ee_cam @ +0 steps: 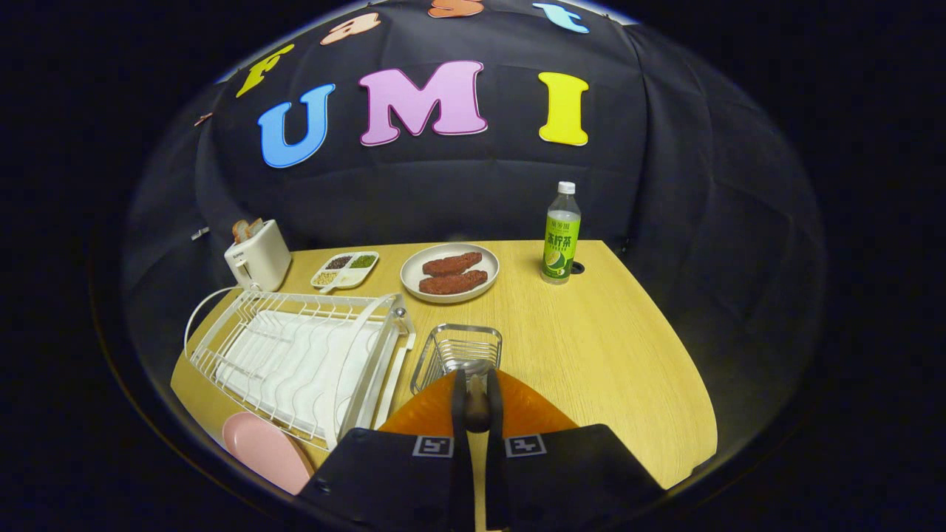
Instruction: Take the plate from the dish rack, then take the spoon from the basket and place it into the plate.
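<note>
Pale matt wood-grain surface (591,347); white coated-wire dish rack (295,355); shiny metal wire basket (458,351); glossy orange plate (532,410); clear plastic bottle (562,233).

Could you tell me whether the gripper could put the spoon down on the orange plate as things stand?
Probably yes: the gripper is shut on the spoon directly above the orange plate, just short of the wire basket, with nothing between.

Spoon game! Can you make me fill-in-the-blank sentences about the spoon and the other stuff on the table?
1. The tool is shut on the ___.
2. The plate under the tool is coloured ___.
3. The toaster has ___ sticking out of it.
4. The grey dish beyond the basket holds ___ pieces of meat.

Missing words: spoon; orange; bread; two.
</note>
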Available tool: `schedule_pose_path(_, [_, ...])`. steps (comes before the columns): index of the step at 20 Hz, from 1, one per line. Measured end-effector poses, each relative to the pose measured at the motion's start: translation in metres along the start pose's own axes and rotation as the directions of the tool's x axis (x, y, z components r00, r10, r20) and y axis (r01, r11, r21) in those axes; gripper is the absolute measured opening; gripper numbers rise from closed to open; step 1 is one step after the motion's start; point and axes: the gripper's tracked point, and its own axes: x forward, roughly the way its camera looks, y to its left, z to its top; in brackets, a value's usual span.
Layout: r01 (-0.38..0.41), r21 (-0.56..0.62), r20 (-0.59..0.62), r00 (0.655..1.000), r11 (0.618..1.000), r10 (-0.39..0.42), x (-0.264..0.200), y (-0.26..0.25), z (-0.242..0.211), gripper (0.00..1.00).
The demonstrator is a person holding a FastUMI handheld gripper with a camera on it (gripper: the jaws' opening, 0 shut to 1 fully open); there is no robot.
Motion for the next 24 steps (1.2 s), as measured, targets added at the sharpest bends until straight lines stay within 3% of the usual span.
schedule_pose_path(6, [-0.063, 0.014, 0.098, 0.993, 0.998, 0.062, -0.063, 0.030, 0.057, 0.10])
schedule_pose_path(10, [-0.232, -0.031, 0.114, 0.965, 0.972, 0.234, -0.116, 0.089, 0.072, 0.10])
schedule_pose_path(13, [-0.366, -0.046, 0.070, 0.927, 0.929, 0.369, -0.143, 0.139, 0.054, 0.10])
schedule_pose_path(16, [-0.444, -0.071, 0.003, 0.895, 0.893, 0.445, -0.158, 0.182, 0.019, 0.10])
schedule_pose_path(24, [-0.539, -0.083, -0.212, 0.832, 0.838, 0.513, -0.136, 0.265, -0.098, 0.10])
